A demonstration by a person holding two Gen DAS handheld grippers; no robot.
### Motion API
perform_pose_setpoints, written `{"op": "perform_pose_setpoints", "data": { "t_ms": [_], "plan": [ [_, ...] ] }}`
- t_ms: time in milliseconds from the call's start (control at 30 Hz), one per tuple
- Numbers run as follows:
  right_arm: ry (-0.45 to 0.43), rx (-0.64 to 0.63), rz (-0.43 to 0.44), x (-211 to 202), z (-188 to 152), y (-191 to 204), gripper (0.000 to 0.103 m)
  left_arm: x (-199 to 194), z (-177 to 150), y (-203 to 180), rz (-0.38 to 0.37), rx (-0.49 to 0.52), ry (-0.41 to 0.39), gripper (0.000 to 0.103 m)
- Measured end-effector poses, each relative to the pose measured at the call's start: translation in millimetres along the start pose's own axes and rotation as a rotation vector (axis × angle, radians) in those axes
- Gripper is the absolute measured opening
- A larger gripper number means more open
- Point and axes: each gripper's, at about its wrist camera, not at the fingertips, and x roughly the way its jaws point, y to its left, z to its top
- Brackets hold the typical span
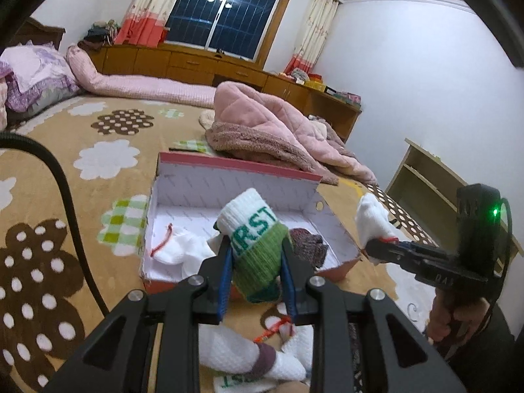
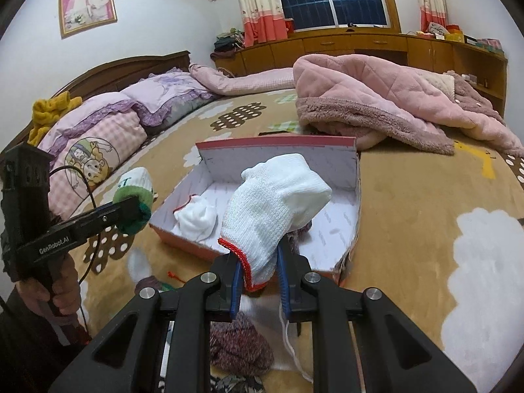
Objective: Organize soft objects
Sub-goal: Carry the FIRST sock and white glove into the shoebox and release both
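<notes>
Gripping a sock [image 1: 253,245] and glove [image 2: 275,203] between their jaws.

A pink quilted coat [image 2: 376,104] lies crumpled on the flower-patterned bedspread [image 2: 409,196], lilac pillows [image 2: 131,104] by the headboard.

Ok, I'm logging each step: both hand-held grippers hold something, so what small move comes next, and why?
Probably carry the green-and-white sock forward over the open shoebox before releasing: the left hand-held gripper clamps it near the front wall, and a white glove already lies inside.

Knitted cloth gloves [image 2: 275,203]; matt cardboard box [image 2: 344,177]; plush blanket [image 2: 376,104].
</notes>
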Motion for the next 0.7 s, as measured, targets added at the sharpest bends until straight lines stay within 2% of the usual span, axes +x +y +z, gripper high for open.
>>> {"op": "perform_pose_setpoints", "data": {
  "t_ms": [100, 233, 467, 700],
  "plan": [
    [-0.006, 0.007, -0.004, 3.1, 2.6, -2.4, 0.019, 5.2, 2.9, 2.2, 0.018, 0.012, -0.008, 0.027],
    [-0.013, 0.039, -0.005, 12.2, 9.5, -7.8, 0.019, 13.9, 11.5, 6.6, -0.002, -0.017, -0.020, 0.027],
    [0.023, 0.026, -0.022, 37.9, 11.6, -5.1, 0.019, 35.5, 10.1, 1.4, 0.021, 0.009, -0.017, 0.027],
    [0.092, -0.013, -0.053, 65.2, 2.4, 4.9, 0.020, 64.2, -1.2, 9.7, 0.074, 0.025, 0.047, 0.027]
  ]
}}
